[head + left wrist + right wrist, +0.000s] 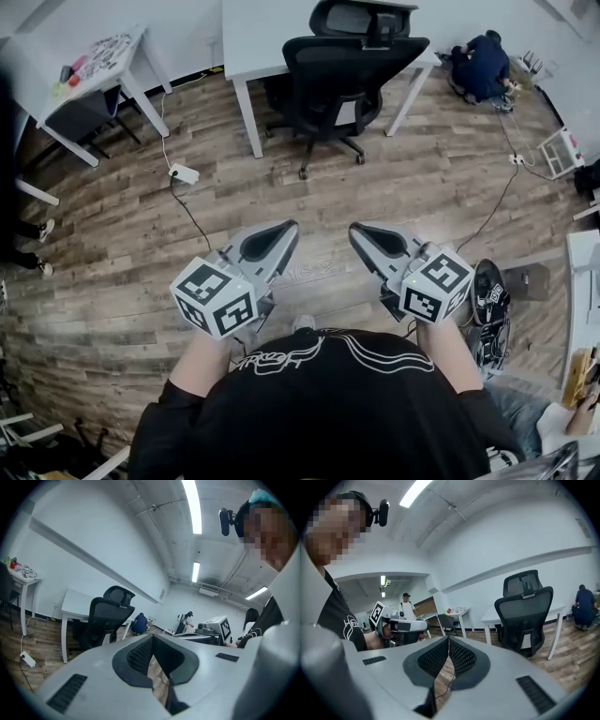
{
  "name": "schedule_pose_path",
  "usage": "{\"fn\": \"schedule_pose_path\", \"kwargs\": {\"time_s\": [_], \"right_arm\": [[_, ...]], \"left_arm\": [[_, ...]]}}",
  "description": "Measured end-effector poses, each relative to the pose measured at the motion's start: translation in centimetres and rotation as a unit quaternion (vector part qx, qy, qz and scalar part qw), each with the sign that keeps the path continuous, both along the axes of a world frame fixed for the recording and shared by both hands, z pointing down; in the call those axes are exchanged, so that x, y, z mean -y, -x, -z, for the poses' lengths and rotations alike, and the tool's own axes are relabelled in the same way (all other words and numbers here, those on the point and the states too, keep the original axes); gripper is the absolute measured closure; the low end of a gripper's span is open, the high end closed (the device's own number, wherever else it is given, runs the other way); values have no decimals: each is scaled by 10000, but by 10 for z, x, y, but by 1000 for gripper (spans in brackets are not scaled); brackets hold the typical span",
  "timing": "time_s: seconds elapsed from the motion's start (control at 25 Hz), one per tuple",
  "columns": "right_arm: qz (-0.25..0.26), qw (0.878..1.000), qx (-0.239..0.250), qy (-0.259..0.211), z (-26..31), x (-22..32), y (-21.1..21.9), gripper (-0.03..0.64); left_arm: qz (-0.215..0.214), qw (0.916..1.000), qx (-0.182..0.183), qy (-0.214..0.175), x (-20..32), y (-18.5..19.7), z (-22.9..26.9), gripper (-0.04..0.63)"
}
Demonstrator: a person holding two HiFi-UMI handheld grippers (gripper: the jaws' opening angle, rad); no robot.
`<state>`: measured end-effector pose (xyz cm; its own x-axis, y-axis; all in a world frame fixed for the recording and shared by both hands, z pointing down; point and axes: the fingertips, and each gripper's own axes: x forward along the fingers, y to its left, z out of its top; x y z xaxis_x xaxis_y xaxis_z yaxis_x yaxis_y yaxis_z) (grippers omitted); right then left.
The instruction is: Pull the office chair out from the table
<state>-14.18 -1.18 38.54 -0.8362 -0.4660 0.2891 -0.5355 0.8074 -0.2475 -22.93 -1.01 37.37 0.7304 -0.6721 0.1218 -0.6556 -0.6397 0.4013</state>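
Observation:
A black mesh-backed office chair (349, 70) is tucked under a white table (272, 37) at the top middle of the head view. It also shows in the left gripper view as the chair (104, 620) and in the right gripper view as the chair (526, 611). My left gripper (291, 228) and right gripper (356, 230) hover side by side over the wood floor, well short of the chair. Both are shut with nothing between their jaws. The left gripper (151, 637) and right gripper (448, 640) show their tips meeting.
A second white table (89, 66) with small items stands at the upper left, a power strip (184, 173) with cable lies on the floor. A person (480, 66) crouches at the upper right. Bags (487, 309) and a desk edge (581, 281) sit at right.

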Motion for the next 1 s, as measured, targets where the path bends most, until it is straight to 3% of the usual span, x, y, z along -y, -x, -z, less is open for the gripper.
{"fn": "schedule_pose_path", "kwargs": {"time_s": [0.36,0.8,1.0], "right_arm": [[-342,9993,-51,-172,7,47,-19,581],[26,9994,260,-207,9,153,-64,580],[175,9993,167,-280,14,219,-107,580]], "left_arm": [[-97,9999,55,-82,45,-4,3,589],[380,9982,457,-25,135,-46,2,589],[595,9974,402,-48,204,-90,8,589]]}}
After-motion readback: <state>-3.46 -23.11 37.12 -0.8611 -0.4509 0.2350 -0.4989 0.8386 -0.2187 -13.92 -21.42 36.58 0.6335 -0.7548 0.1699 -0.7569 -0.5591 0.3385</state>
